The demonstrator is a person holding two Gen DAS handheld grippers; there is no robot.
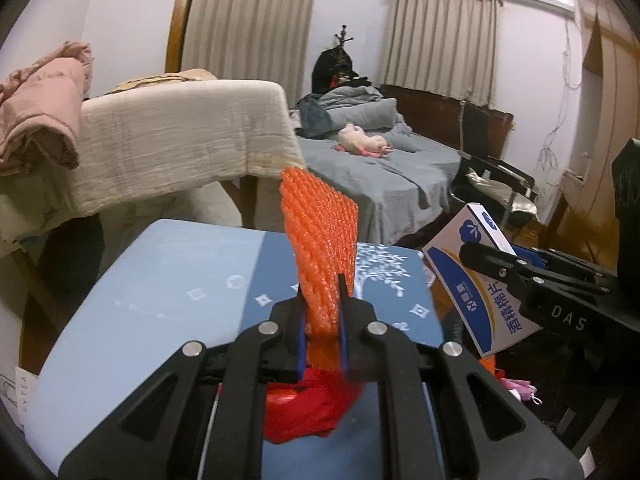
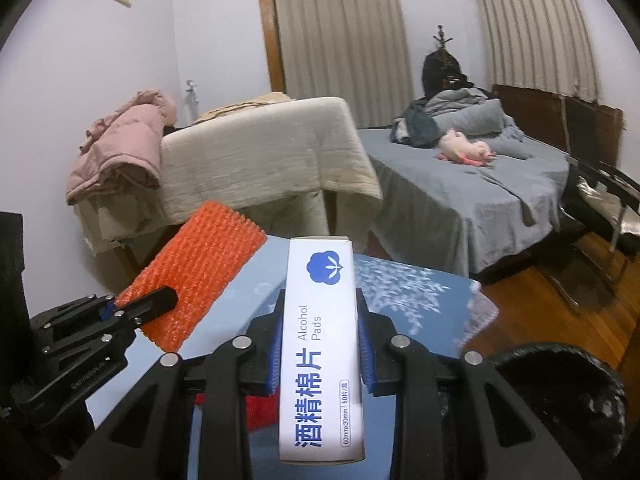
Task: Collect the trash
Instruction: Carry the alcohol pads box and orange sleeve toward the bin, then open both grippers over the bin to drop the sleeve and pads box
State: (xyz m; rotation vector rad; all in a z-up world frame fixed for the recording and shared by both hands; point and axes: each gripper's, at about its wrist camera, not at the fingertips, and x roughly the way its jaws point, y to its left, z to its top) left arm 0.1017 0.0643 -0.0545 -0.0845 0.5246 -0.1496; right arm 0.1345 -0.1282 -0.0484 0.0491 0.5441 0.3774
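Orange ridged foam-net sleeve (image 1: 320, 248) stands up between the fingers of the left gripper (image 1: 322, 312), which are clenched on its lower end; the sleeve leans over the blue tablecloth printed with white trees and small motifs (image 1: 168, 272). Below the jaws lies a red crumpled piece (image 1: 308, 412), perhaps plastic or cloth, though blur makes it hard to say which. To the right, the right gripper (image 2: 320, 344) grasps a white and blue cardboard box of alcohol pads (image 2: 320, 344) by its two long sides, blue pads pressed against it, the box pointing forward along the fingers and held above the cloth-covered table. In the right wrist view the sleeve (image 2: 196, 276) appears at the left, just beside the box but apart from it. At lower right sits a dark round rim (image 2: 560, 376), blurred. Behind are a beige-draped sofa (image 2: 260, 152) with a pink padded jacket (image 2: 116, 148), and a grey-sheeted bed (image 2: 460, 196) carrying a pink plush toy (image 2: 464, 152)
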